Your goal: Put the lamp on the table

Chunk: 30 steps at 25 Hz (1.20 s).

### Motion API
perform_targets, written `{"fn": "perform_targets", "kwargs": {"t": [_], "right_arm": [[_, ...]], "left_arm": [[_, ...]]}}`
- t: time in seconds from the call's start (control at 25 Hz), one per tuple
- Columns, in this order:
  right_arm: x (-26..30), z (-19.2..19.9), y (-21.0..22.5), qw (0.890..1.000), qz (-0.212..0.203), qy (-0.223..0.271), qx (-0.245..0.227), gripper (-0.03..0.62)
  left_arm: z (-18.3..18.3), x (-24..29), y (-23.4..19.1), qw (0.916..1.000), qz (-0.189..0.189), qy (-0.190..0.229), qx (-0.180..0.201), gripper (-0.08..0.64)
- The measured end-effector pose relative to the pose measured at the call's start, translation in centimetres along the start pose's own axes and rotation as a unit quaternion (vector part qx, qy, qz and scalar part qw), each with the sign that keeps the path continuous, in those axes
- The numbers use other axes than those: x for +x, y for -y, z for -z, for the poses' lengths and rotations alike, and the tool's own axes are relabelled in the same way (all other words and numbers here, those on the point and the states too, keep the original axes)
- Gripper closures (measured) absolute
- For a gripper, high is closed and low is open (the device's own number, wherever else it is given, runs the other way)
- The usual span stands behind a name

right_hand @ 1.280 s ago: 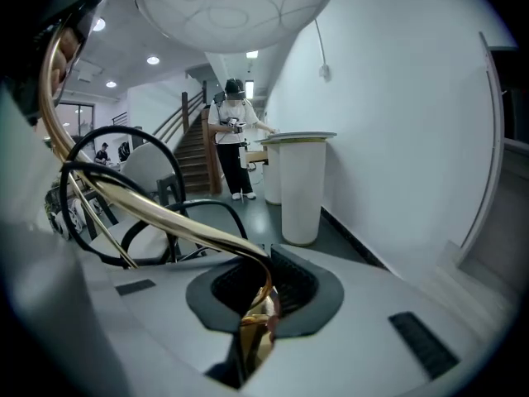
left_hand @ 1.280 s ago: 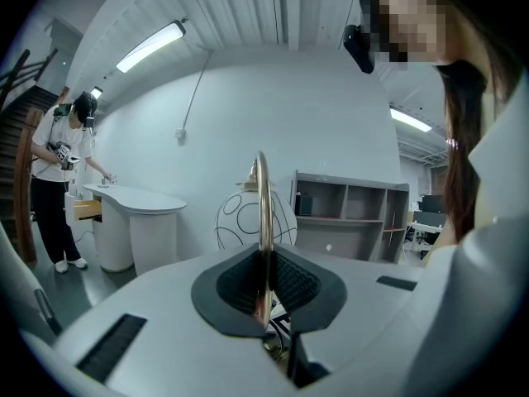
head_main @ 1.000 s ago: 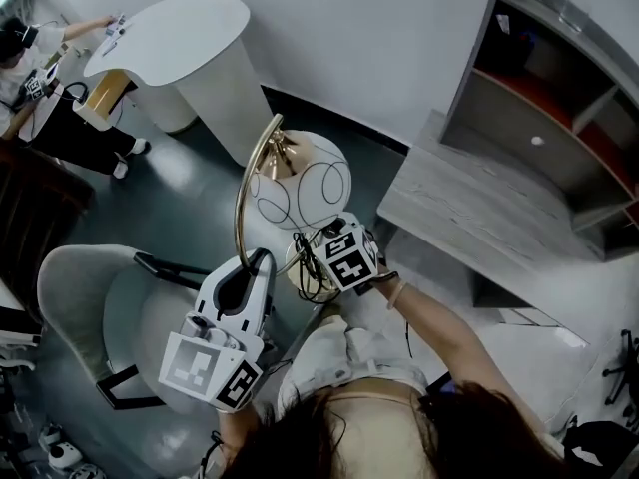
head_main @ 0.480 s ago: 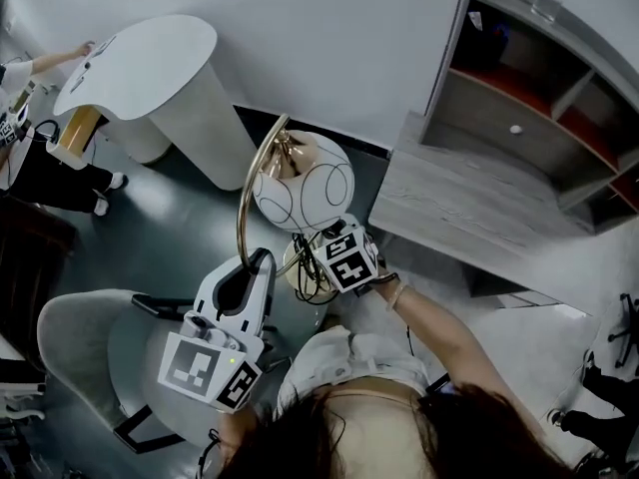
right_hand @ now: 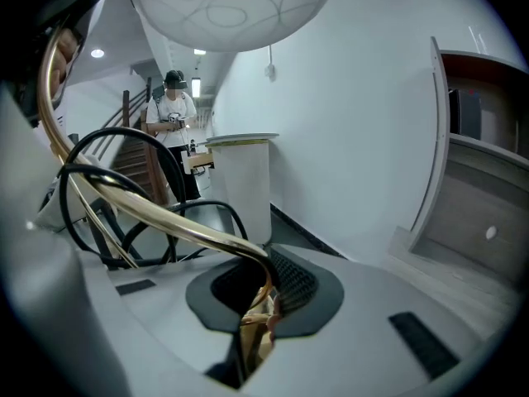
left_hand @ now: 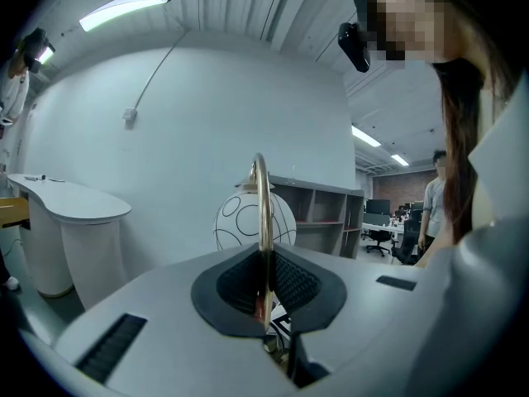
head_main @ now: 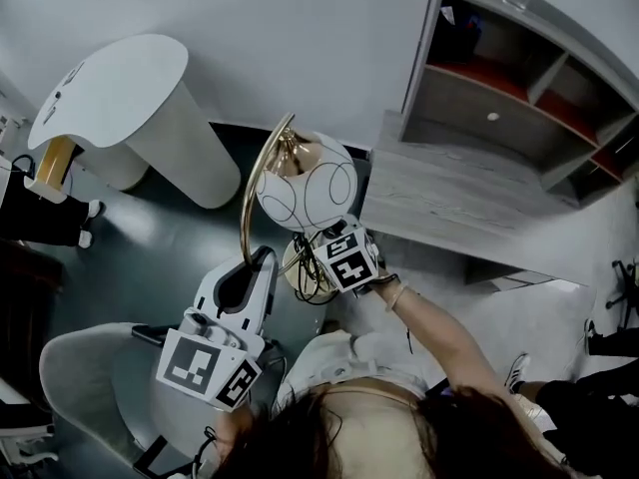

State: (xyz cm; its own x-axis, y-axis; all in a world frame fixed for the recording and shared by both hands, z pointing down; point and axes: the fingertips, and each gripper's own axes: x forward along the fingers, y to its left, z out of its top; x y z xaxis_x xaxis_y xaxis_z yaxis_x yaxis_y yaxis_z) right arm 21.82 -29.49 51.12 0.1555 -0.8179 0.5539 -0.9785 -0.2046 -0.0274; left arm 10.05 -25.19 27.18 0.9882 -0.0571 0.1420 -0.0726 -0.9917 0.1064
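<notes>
Lamp (head_main: 300, 193): at frame centre in the head view, over the dark floor (head_main: 150, 238), held by both grippers. It stands left of the table and clear of its top.

Shelf unit (head_main: 519, 98): upper right, open compartments, against the white wall.

Table (head_main: 449, 198): grey wood-grain top, right of centre, directly below the shelf unit in the frame.

White counter (head_main: 110, 88): upper left, rounded top on a curved pedestal.

Grey chair (head_main: 90, 367): lower left corner, partly cut off by the frame edge.

Globe shade (left_hand: 244, 222): white with thin dark ring lines, hanging from the top of the arched brass stem (left_hand: 261, 205).

Left gripper (left_hand: 264, 292): jaws drawn nearly together, pads pressed on the brass stem, which rises upright between them.

Right gripper (right_hand: 266, 300): jaws narrow, clamped on the lower end of the same stem, which sweeps up and left out of the pads.

Black cord (right_hand: 124, 180): looped in coils beside the stem, left of the right gripper's jaws.

Person (right_hand: 173, 106): small, standing in the background by the staircase.
</notes>
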Motion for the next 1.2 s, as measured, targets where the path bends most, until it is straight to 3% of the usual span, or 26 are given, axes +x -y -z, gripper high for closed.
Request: {"fn": "perform_targets", "kwargs": {"t": [0.6,1.2], "right_arm": [[-1.6,1.1,5.1,0.998,0.049,0.008,0.037,0.552],[-5.9,3.3,14.5,0.995,0.079,0.016,0.053,0.552]], "left_arm": [[-0.1,4.0,1.9,0.9984,0.054,-0.007,0.011,0.54],[-0.5,11.3,8.8,0.9953,0.093,-0.013,0.024,0.54]]}}
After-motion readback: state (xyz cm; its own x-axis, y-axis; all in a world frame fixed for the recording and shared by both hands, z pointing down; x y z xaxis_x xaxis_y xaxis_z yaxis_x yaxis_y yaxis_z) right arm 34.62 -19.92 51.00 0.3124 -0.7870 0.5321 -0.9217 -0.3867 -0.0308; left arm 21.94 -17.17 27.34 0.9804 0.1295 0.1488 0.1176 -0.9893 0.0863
